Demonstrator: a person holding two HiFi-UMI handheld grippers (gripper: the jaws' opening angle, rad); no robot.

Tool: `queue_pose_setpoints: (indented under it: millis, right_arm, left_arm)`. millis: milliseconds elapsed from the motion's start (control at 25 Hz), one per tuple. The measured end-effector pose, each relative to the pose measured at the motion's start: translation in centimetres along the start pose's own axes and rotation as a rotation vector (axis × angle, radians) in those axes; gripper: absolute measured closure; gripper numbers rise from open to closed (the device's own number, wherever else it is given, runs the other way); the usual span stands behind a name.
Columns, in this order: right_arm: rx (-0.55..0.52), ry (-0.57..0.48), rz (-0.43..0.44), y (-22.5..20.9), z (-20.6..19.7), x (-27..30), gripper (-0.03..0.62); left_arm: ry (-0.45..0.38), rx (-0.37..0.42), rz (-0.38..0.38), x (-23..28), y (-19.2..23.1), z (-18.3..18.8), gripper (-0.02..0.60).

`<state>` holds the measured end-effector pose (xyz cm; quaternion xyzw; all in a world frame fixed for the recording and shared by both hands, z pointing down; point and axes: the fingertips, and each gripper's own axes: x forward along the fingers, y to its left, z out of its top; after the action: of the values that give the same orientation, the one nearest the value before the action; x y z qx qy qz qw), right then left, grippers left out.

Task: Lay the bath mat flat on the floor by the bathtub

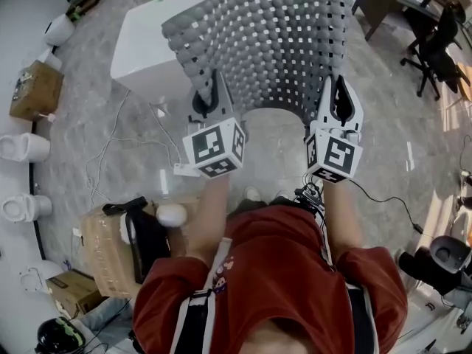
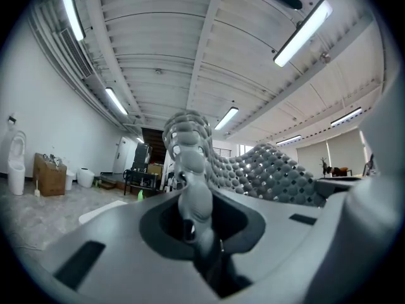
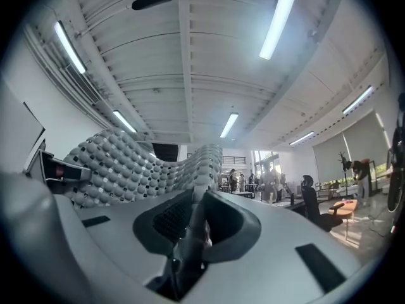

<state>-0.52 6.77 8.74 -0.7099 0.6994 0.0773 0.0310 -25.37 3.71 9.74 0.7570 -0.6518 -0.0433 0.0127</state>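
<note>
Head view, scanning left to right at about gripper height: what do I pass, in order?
Cardboard box → white bathtub → left gripper → right gripper → black office chair. The bath mat spans both grippers, so it is left unranked.

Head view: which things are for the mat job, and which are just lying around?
For the job:
- bath mat
- left hand-held gripper and right hand-held gripper, both clamped on the mat's near edge
- bathtub

Just lying about:
- cardboard box
- office chair
- white cables on the floor
</note>
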Motion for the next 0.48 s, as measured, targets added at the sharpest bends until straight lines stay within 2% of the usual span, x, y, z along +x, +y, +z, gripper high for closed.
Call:
queue_pose_setpoints:
  millis: [280, 480]
  right_arm:
    - [-0.025, 0.028, -0.052, 1.8, -1.1, -0.3, 0.519]
    - [-0.041, 0.046, -0.101, 1.2, -1.9, -0.7, 0.519]
  left_arm:
    - [0.017, -0.030, -0.050, 0.4, 1.9, -1.3, 0.518]
    - [0.036, -0.043, -0.102, 1.3, 1.4, -2.6, 0.518]
